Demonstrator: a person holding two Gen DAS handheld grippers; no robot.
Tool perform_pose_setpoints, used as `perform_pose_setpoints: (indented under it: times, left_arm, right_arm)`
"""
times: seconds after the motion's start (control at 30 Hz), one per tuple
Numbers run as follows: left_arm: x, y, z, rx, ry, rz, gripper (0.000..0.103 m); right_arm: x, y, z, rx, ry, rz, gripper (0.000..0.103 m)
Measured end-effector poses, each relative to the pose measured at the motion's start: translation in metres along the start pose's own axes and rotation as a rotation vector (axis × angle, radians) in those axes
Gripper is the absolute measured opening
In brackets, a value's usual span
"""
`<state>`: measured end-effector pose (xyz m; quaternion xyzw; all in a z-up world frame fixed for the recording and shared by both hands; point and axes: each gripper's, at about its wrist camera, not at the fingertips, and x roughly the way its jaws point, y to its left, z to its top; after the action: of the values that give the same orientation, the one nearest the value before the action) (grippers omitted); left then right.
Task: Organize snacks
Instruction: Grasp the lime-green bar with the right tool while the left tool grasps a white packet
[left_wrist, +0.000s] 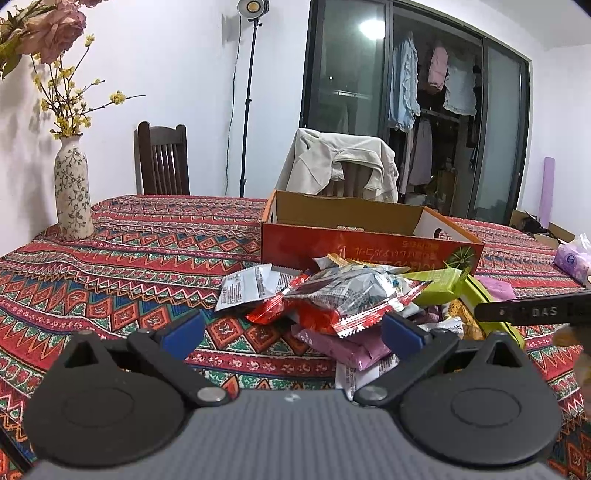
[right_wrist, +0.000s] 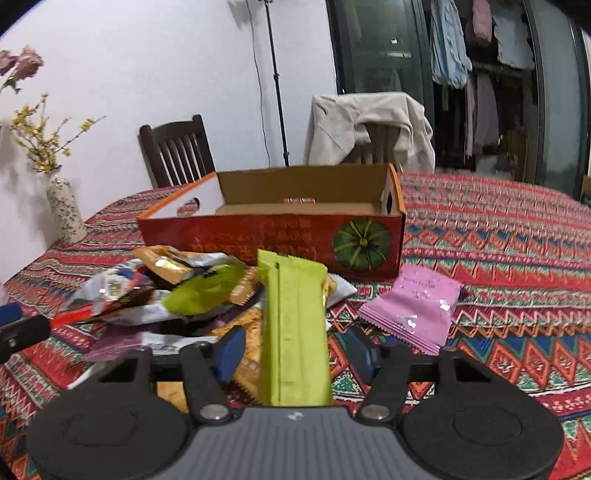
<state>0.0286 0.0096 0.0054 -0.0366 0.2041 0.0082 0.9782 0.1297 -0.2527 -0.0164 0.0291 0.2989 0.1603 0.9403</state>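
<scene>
A heap of snack packets (left_wrist: 332, 295) lies on the patterned tablecloth in front of an open red cardboard box (right_wrist: 258, 236). My left gripper (left_wrist: 291, 328) is open just short of the heap, with nothing between its blue pads. My right gripper (right_wrist: 295, 354) is at the heap's right side. A long lime-green packet (right_wrist: 295, 325) runs lengthwise between its jaws, and a narrow gap shows on each side, so the pads are not pressing on it. A purple packet (right_wrist: 413, 306) lies apart to the right. A few small items sit deep inside the box.
A flowered vase (left_wrist: 72, 192) stands at the table's far left. A dark wooden chair (left_wrist: 162, 162) and a chair draped with a beige jacket (left_wrist: 340, 162) stand behind the table. A tissue pack (left_wrist: 572, 258) lies at the right edge. A lamp stand rises by the wall.
</scene>
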Motion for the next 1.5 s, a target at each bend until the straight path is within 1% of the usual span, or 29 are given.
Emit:
perform_pose_setpoints:
  times: [0.03,0.07,0.17,0.27,0.4,0.47,0.63,0.97,1.03,1.1,1.17,1.2,1.23,1.27,1.3,1.5]
  left_arm:
    - [0.001,0.000,0.000,0.001,0.003,0.000,0.103]
    - [0.002,-0.001,-0.001,0.001,0.008,0.002,0.103]
    - [0.005,-0.003,-0.002,0.000,0.028,-0.001,0.103]
    - [0.009,-0.009,-0.003,0.005,0.049,-0.004,0.103]
    - [0.017,-0.018,-0.005,0.022,0.085,-0.004,0.103]
    - [0.023,-0.023,-0.005,0.027,0.113,-0.007,0.103]
    - [0.038,-0.037,-0.007,0.032,0.186,-0.014,0.103]
    - [0.056,-0.061,-0.015,0.069,0.263,0.063,0.102]
    - [0.059,-0.063,-0.016,0.069,0.273,0.066,0.096]
    - [0.062,-0.064,-0.017,0.061,0.297,0.056,0.083]
    - [0.063,-0.063,-0.017,0.050,0.301,0.045,0.082]
    - [0.062,-0.062,-0.016,0.041,0.302,0.027,0.079]
    - [0.061,-0.061,-0.016,0.035,0.301,0.011,0.070]
    - [0.059,-0.062,-0.016,0.036,0.299,0.000,0.063]
    - [0.057,-0.062,-0.015,0.039,0.299,-0.008,0.054]
    - [0.048,-0.056,-0.017,0.025,0.293,-0.030,0.049]
  right_arm:
    - [0.003,-0.002,-0.001,0.008,0.004,0.006,0.057]
    - [0.006,-0.003,-0.003,0.015,0.009,0.013,0.053]
    - [0.009,-0.008,-0.009,0.043,-0.005,0.046,0.037]
    - [0.004,-0.010,-0.012,0.062,-0.035,0.053,0.036]
    - [-0.008,-0.012,-0.014,0.076,-0.111,0.056,0.035]
    - [-0.012,-0.014,-0.013,0.080,-0.135,0.062,0.035]
    - [-0.017,-0.013,-0.015,0.073,-0.161,0.070,0.035]
    - [-0.022,-0.010,-0.021,0.051,-0.175,0.084,0.036]
    - [-0.023,-0.009,-0.021,0.045,-0.179,0.088,0.036]
    - [-0.024,-0.007,-0.023,0.031,-0.184,0.081,0.036]
    - [-0.024,-0.005,-0.023,0.019,-0.185,0.081,0.036]
    - [-0.024,-0.004,-0.024,0.012,-0.186,0.081,0.036]
    - [-0.024,-0.003,-0.024,0.007,-0.187,0.082,0.036]
    - [-0.024,-0.002,-0.024,0.003,-0.186,0.083,0.036]
    - [-0.024,-0.002,-0.024,-0.001,-0.182,0.088,0.036]
    - [-0.030,0.007,-0.023,-0.043,-0.183,0.079,0.036]
